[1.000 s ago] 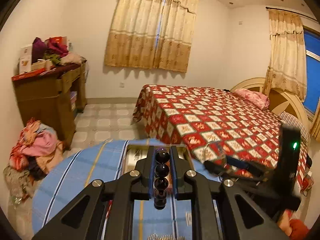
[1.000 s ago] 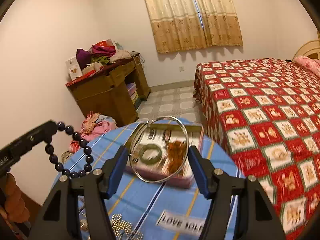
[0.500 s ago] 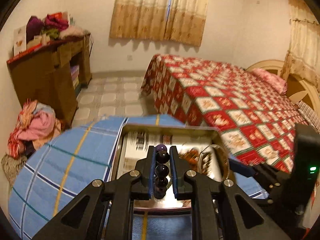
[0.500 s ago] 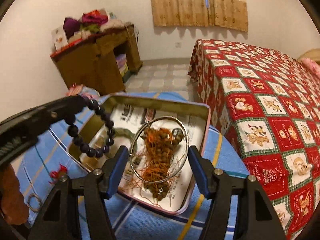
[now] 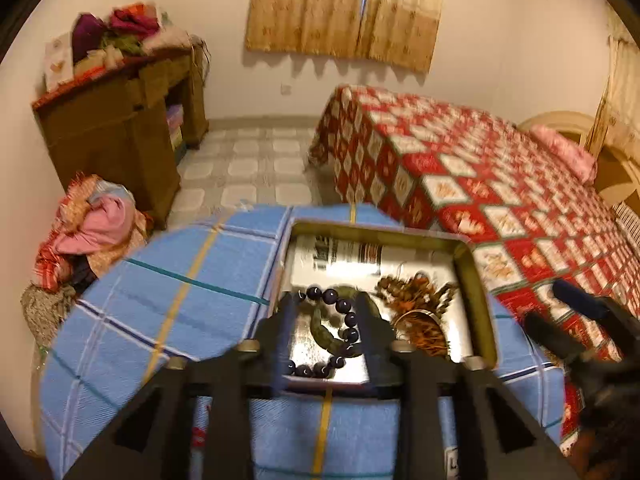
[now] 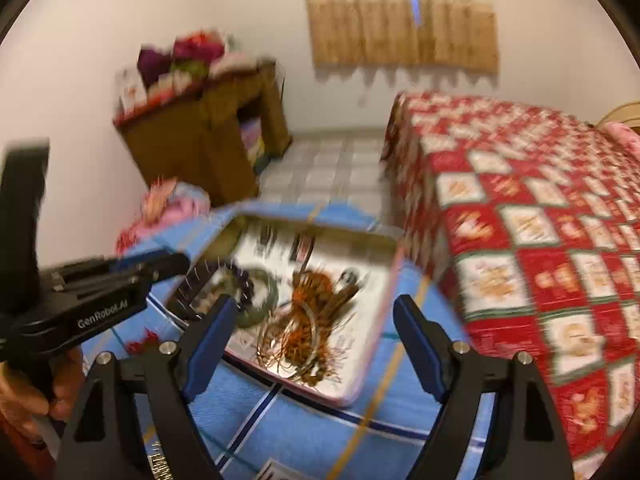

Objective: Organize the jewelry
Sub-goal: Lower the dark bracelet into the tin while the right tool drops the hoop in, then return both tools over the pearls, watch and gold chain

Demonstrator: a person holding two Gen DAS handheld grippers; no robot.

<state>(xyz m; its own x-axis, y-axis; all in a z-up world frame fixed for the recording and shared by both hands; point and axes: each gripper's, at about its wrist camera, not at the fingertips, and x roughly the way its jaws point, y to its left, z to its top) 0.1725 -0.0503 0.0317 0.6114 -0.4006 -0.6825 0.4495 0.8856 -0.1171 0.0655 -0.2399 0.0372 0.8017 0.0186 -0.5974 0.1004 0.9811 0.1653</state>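
An open metal tin (image 5: 478, 280) (image 6: 372, 364) sits on a round table with a blue plaid cloth (image 5: 160, 300). Inside lie a dark bead bracelet (image 5: 346, 320) (image 6: 244, 280), a green bangle (image 5: 320, 330) (image 6: 264, 304), an orange tasselled bead string (image 5: 416, 312) (image 6: 316, 320) and a thin silver hoop (image 6: 280, 340). My left gripper (image 5: 326, 312) is open just above the bead bracelet, which lies loose in the tin. My right gripper (image 6: 310, 340) is open and empty above the tin's near edge.
A bed with a red patterned cover (image 5: 500, 184) stands right of the table. A wooden desk piled with clothes (image 5: 120, 112) stands at the left wall, with a clothes heap (image 5: 88, 232) on the floor below it. More small items lie on the cloth's near edge (image 6: 160, 460).
The left gripper opened and the bead bracelet dropped into the tin. The right gripper opened wider and the silver hoop now lies in the tin on the tassels. Both grippers tilted downward.
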